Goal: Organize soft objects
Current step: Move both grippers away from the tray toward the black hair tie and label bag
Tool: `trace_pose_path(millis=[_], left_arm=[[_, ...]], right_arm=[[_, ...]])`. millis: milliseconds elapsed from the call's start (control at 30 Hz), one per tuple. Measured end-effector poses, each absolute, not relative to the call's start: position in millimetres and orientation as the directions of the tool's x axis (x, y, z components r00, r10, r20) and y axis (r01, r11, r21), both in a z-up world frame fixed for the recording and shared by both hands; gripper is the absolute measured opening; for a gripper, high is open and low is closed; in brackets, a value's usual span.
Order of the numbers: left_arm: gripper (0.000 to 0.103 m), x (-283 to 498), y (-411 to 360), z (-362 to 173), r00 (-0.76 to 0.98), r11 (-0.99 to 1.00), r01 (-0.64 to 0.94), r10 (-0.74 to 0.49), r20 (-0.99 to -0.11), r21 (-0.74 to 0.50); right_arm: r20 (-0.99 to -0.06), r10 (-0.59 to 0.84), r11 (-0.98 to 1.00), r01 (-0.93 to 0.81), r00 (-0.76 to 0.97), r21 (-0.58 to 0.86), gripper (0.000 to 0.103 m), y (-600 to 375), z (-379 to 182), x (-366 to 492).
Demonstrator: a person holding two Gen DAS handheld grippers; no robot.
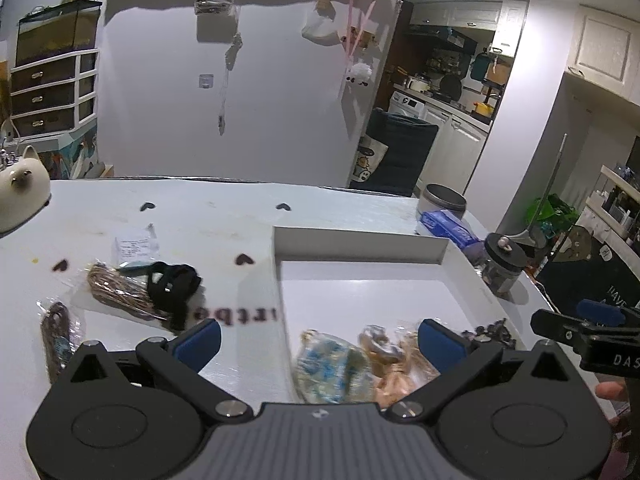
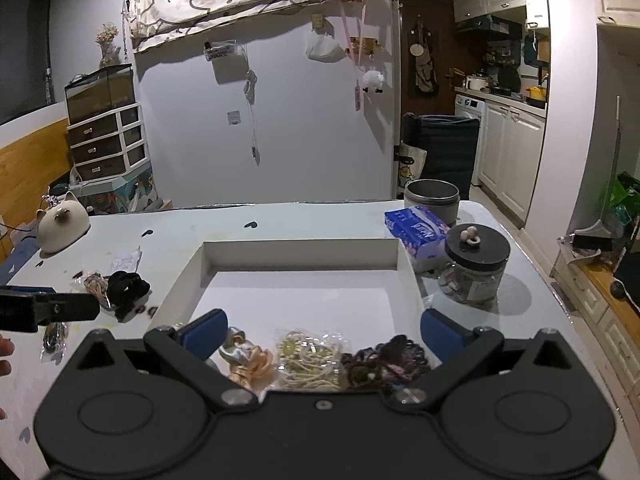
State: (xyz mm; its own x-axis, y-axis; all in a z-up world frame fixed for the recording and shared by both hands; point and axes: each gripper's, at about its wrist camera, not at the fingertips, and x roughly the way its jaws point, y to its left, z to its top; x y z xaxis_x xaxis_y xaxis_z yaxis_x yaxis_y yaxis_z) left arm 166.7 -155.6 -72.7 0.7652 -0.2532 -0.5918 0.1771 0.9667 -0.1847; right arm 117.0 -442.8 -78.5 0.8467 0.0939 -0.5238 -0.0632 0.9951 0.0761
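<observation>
- Three soft things are not yet sorted; they lie on the surface (image 1: 224, 216) to the left of the white tray (image 1: 360, 244): a black scrunchie (image 1: 173, 285), a bagged braided band (image 1: 116, 292) touching it on its left, and a darker bagged band (image 1: 56, 336) nearer the viewer and further left.
- The braided band's long axis runs diagonally, from far-left to near-right, ending under the scrunchie.
- From the left gripper (image 1: 318, 338) these lie ahead and to the left; the left gripper is clearly nearer to them, so the next pick looks like its job.
- Its jaws are spread wide with nothing between the pads, straddling the tray's left wall.
- Inside the tray, along the near edge, sit the sorted pieces: a satin scrunchie (image 2: 246, 360), a pale corded bundle (image 2: 310, 360) and a dark lacy piece (image 2: 386, 362).
- The right gripper (image 2: 324, 330) hangs just above these, jaws at their widest, pads clear of everything; it holds nothing.
- The unsorted scrunchie (image 2: 126, 286) lies well off to its left, beyond the tray wall.
</observation>
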Motion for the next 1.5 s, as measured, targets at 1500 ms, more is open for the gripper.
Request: trace_pose_path(millis=[1500], left_arm=[[0.103, 377.3, 76.9, -102.9, 0.712, 0.905, 0.424, -0.343, -0.613, -0.013]], right_arm=[[-0.638, 0.21, 0.966, -0.057, 0.741, 0.251, 0.103, -185.8, -96.7, 270.2]])
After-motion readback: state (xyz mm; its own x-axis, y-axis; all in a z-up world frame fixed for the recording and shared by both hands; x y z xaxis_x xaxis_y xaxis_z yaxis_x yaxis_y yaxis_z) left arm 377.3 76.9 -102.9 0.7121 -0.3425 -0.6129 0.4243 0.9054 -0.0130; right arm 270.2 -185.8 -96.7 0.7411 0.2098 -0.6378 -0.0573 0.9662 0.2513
